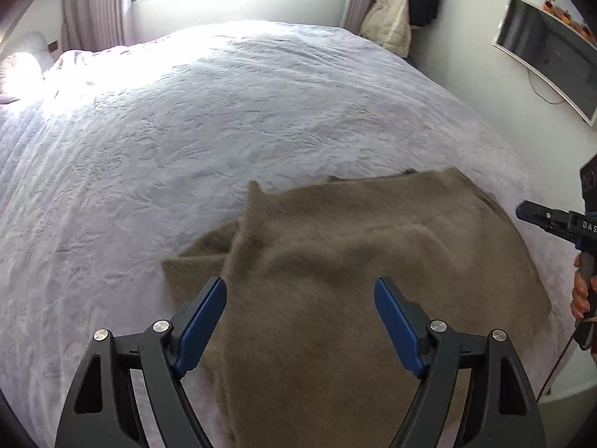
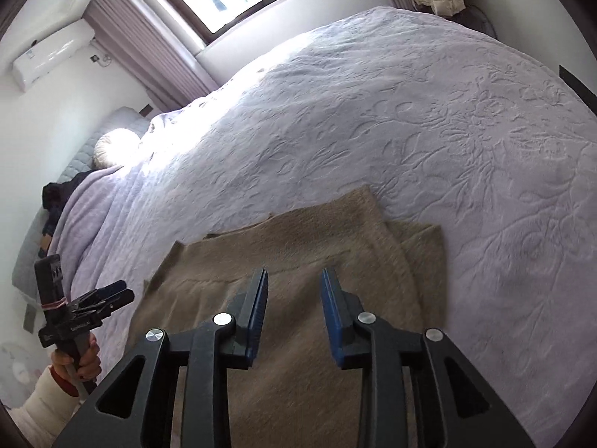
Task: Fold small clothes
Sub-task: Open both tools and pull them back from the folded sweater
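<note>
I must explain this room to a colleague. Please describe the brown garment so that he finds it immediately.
A large bed with a lilac embossed bedspread fills the room. The brown garment lies on its near edge. It is the only fuzzy, tan cloth on it.

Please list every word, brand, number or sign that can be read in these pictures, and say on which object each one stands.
"DAS": white letters on the black body of the right gripper, cut off by the edge of the left wrist view.
White print on the body of the left gripper: too small and blurred to read.
Small sticker on the air conditioner: unreadable.
Brown garment, bedspread, wall screen: no text visible.
</note>
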`<act>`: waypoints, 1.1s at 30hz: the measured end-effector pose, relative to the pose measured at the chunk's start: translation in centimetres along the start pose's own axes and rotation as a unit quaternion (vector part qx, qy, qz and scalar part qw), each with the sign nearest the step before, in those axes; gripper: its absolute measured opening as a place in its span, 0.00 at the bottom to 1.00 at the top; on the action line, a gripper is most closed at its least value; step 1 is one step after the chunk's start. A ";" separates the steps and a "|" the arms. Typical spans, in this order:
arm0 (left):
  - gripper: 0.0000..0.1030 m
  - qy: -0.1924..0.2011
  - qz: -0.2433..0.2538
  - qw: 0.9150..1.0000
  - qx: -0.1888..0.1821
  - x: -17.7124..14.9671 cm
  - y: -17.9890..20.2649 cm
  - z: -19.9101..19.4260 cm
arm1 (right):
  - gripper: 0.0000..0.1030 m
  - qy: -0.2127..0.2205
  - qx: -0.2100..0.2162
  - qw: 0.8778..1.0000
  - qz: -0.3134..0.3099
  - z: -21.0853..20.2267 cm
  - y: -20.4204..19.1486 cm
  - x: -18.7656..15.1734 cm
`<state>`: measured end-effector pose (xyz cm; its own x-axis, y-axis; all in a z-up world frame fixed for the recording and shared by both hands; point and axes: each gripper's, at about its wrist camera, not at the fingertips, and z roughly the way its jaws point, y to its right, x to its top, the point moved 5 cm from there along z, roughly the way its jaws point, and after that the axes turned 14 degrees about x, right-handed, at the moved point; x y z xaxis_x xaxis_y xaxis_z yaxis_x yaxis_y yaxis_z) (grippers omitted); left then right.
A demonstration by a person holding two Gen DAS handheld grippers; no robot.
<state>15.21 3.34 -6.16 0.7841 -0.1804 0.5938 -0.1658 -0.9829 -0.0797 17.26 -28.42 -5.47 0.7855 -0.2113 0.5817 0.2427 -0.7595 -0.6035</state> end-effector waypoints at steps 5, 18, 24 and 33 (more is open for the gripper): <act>0.79 -0.019 0.007 1.000 0.018 -5.4 1.4 0.3 | 0.32 -0.016 -0.010 0.999 -0.026 -0.5 -2.4 -4.7; 0.79 -0.022 -0.006 0.997 0.079 -11.6 0.5 -1.7 | 0.31 0.005 -0.025 0.998 0.052 -3.1 1.7 -13.2; 0.79 -0.024 -0.013 0.995 0.093 -12.1 0.6 -2.7 | 0.33 -0.002 -0.040 0.997 0.062 -2.9 1.3 -12.8; 0.79 -0.028 -0.027 0.995 0.097 -13.0 0.4 -3.4 | 0.33 0.000 -0.050 0.996 0.075 -3.2 1.0 -13.7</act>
<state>2.92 5.46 -11.22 0.8216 -0.1236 0.5565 -0.0086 -0.9788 -0.2047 4.92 -28.23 -12.35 0.8081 -0.3280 0.4892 0.0643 -0.7765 -0.6268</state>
